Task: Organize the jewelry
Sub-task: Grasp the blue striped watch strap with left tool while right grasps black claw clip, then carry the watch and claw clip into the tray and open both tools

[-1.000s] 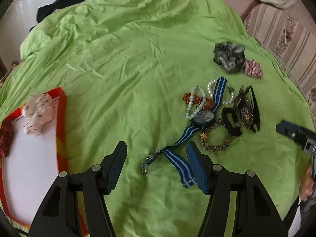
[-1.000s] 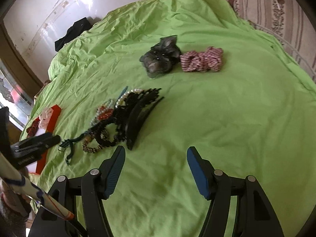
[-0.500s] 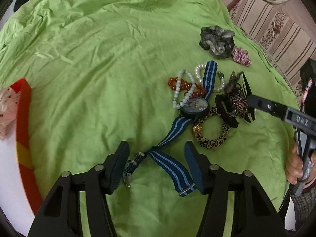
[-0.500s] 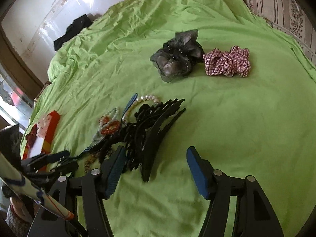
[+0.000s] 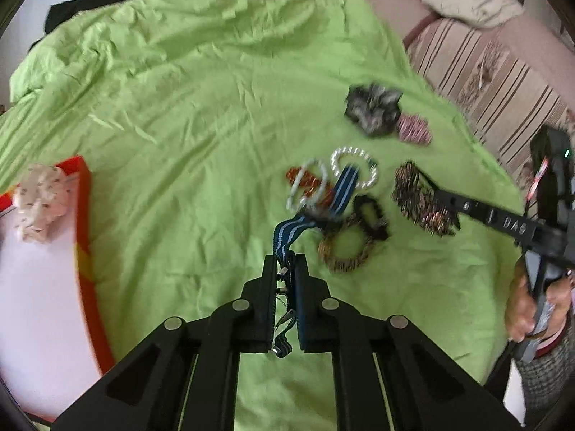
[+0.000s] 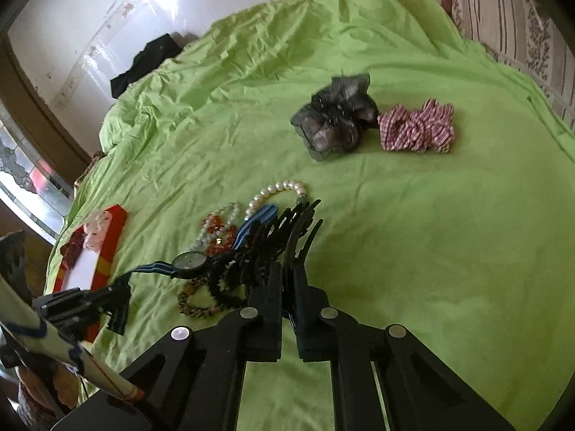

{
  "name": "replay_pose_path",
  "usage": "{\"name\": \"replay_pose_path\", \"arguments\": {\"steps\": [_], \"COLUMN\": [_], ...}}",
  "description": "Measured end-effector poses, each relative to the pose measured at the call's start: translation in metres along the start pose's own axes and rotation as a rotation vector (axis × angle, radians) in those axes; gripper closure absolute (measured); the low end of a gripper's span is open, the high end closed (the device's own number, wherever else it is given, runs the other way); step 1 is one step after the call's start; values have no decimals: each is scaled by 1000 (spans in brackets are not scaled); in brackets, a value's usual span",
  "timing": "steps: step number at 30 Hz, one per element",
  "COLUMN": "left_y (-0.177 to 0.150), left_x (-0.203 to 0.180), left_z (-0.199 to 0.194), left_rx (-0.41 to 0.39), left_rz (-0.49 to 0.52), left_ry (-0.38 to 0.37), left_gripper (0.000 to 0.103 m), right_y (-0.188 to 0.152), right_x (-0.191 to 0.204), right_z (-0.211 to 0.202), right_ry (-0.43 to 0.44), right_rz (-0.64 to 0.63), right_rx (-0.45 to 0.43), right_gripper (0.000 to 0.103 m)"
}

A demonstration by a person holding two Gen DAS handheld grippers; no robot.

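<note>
The blue striped watch strap (image 5: pixel 287 240) is pinched between the closed fingers of the left gripper (image 5: pixel 286 269), its buckle end hanging in the narrow gap between the jaws; the rest of the strap runs away over the green sheet (image 5: pixel 201 115) to the watch face (image 6: pixel 189 260), which lies among the heap of jewelry; beside the face lie a white bead bracelet (image 5: pixel 307 188), an orange bead bracelet (image 5: pixel 305 183) and a pearl bracelet (image 5: pixel 354 167), with a leopard-print ring (image 5: pixel 343 251) and a black scrunchie (image 5: pixel 372 215) just next to them.

The right gripper (image 6: pixel 287 273) is closed on the black claw hair clip (image 6: pixel 284 237), whose teeth fan out past the fingertips; the clip looks blurred in the left view.

Farther off on the sheet, a grey scrunchie (image 6: pixel 336 122) lies touching a red checked scrunchie (image 6: pixel 417 131).

At the left edge of the sheet sits a red-rimmed tray (image 5: pixel 84 222) with a white floor; in it lie a pale floral scrunchie (image 5: pixel 41 203) at the far end and a dark red scrunchie (image 6: pixel 72 249) beside that; the rest of its visible floor is bare white.

A black garment (image 6: pixel 147 61) lies at the far corner of the sheet; a striped sofa (image 5: pixel 488 82) stands beyond its right edge.
</note>
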State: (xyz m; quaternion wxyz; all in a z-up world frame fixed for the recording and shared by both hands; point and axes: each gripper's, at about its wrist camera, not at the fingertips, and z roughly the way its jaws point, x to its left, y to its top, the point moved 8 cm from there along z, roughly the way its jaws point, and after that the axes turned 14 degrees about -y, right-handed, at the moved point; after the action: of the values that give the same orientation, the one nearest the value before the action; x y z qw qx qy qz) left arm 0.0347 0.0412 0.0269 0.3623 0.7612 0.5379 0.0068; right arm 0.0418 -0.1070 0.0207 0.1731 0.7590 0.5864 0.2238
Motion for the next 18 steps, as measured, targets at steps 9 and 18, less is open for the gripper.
{"name": "replay_pose_path", "arguments": {"steps": [9, 18], "left_y": [12, -3], "left_x": [-9, 36], "left_z": [-96, -214], "left_rx": [-184, -352], "left_rz": [-46, -116], "left_ry": [0, 83], "left_gripper": [94, 94], "right_y": [-2, 0], "right_x": [20, 87], "right_z": [-45, -72], "right_ry": [59, 197], "right_rz": [-9, -45], "right_rx": [-42, -23], "right_gripper": [97, 97]}}
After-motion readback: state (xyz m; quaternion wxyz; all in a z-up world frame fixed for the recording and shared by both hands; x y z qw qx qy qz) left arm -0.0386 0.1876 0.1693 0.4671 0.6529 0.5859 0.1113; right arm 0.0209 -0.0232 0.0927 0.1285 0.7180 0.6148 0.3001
